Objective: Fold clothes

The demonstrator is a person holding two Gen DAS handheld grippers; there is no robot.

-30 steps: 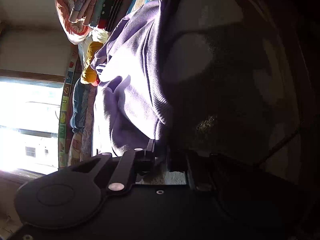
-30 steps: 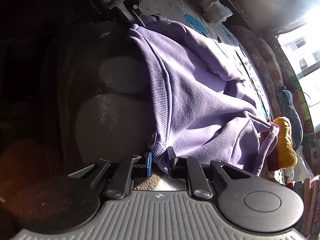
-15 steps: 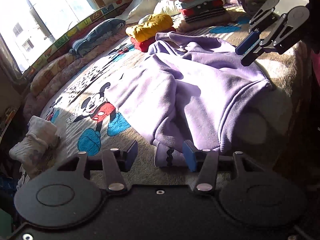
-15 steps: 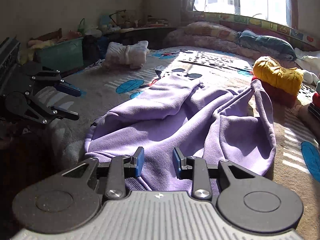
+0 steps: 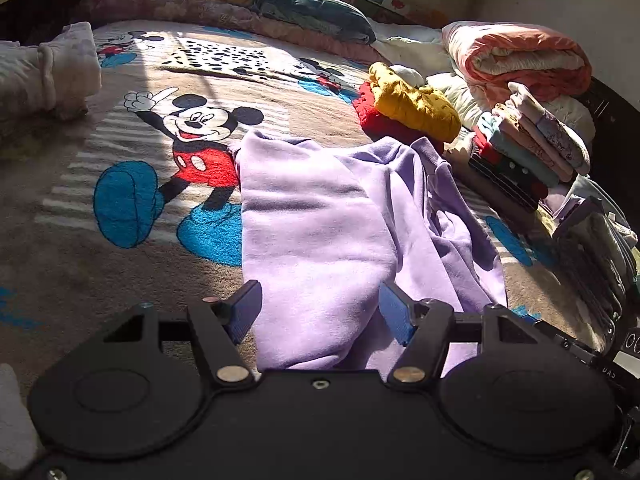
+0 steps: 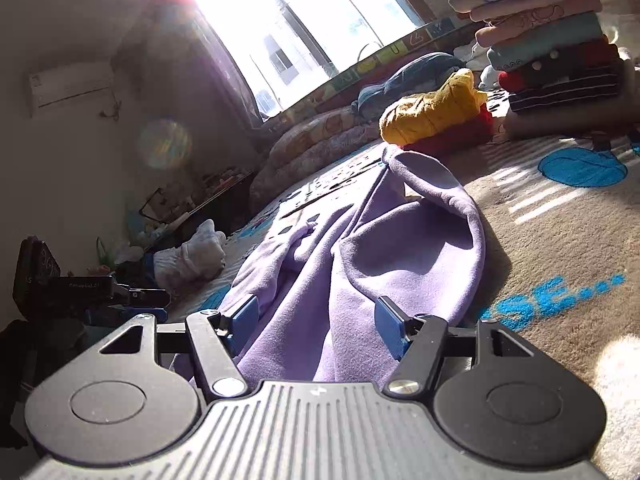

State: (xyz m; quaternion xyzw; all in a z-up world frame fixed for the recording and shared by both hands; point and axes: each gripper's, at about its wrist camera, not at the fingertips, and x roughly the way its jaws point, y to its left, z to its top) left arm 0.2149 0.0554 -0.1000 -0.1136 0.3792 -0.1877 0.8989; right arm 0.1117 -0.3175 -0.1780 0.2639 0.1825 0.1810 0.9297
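Note:
A lilac sweatshirt (image 5: pixel 320 224) lies rumpled and partly folded over itself on the cartoon-mouse blanket (image 5: pixel 120 184). My left gripper (image 5: pixel 320 312) hovers open over the sweatshirt's near edge, cloth showing between its blue pads but not pinched. In the right wrist view the same sweatshirt (image 6: pixel 380 256) stretches away from me, one sleeve or hem curling up at the far end. My right gripper (image 6: pixel 318 322) is open above the near cloth. The left gripper (image 6: pixel 120 296) shows at the left edge of that view.
A stack of folded clothes (image 5: pixel 532 148) stands at the right, also seen as a stack (image 6: pixel 548 40) in the right view. A yellow garment on a red one (image 5: pixel 412 108) lies behind the sweatshirt. A white bundle (image 5: pixel 48 68) sits at far left. Rolled quilts (image 5: pixel 520 56) line the back.
Both grippers let go of the sweatshirt hem they held a second ago and opened wide. The cloth now lies on the blanket, and both views have swung down onto it.

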